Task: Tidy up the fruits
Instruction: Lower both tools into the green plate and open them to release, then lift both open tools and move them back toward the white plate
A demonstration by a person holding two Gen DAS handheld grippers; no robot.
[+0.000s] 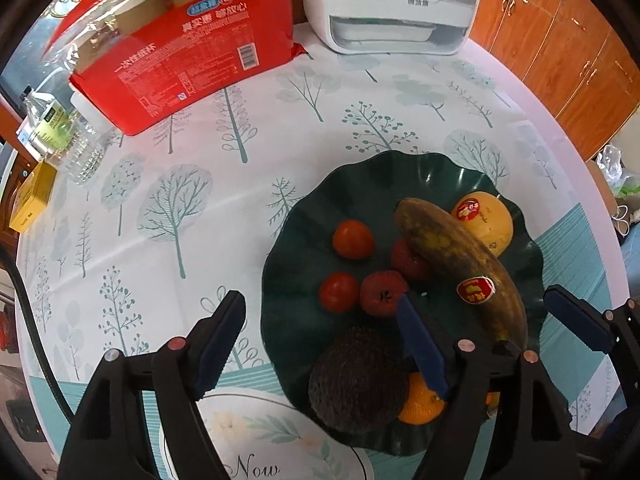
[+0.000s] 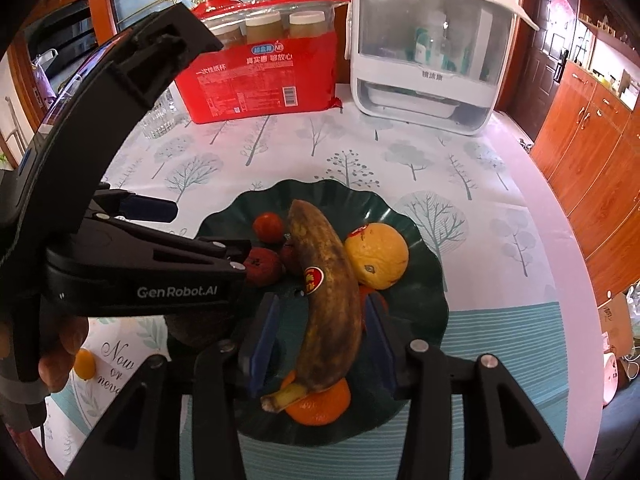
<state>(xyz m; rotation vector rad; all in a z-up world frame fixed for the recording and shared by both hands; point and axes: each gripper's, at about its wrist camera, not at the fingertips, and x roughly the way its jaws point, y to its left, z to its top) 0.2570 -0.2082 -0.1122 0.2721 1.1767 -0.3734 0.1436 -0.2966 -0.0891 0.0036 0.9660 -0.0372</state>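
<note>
Fruit lies in the plate [image 2: 420, 280] on the counter [image 1: 200, 140]. Left tool [image 1: 320, 344] gapes empty above it; right tool [image 2: 320, 340] straddles the banana [image 2: 328, 300], pads apart.

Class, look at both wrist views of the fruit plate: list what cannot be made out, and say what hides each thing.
- Left wrist view: the orange is mostly hidden behind the avocado and a left gripper finger.
- Right wrist view: the avocado is almost wholly covered by the left gripper's body.
- Right wrist view: the small print on the red paper-cup pack is too small to read.
- Left wrist view: the white plate is cut off by the bottom edge.
</note>
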